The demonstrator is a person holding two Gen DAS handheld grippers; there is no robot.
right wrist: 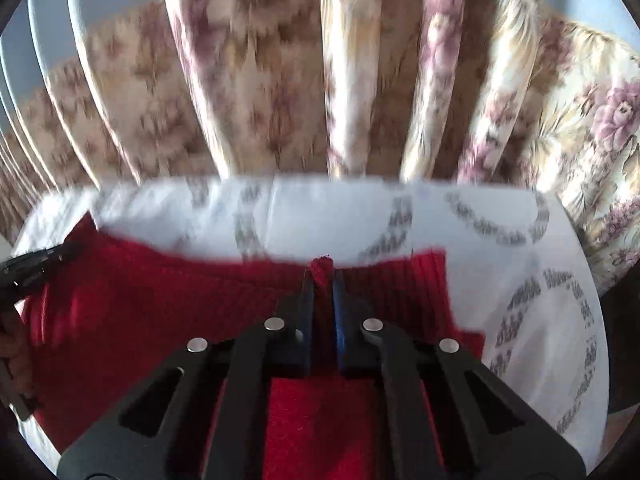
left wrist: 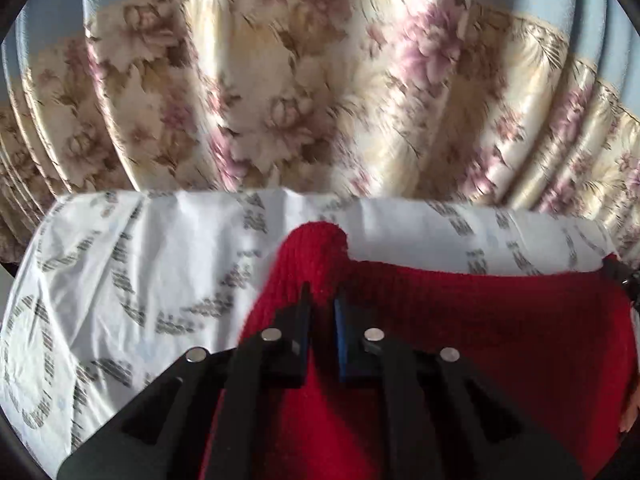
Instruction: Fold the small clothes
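Left tool (left wrist: 322, 300) pinches the red knit garment (left wrist: 480, 320); right tool (right wrist: 322, 280) pinches its ribbed edge. Garment lies on white patterned cloth (left wrist: 140, 260); floral curtain (left wrist: 320, 80) behind.

I see a white cloth printed with grey looping patterns (left wrist: 132, 264) spread, creased, over a flat surface. Right behind its far edge hangs a floral curtain (left wrist: 288, 92) in cream, brown and mauve, falling in broad folds. Above the curtain, pale blue wall (left wrist: 52, 12) shows. Light catches the curtain's satin ridges to the right of the cloth's centre.
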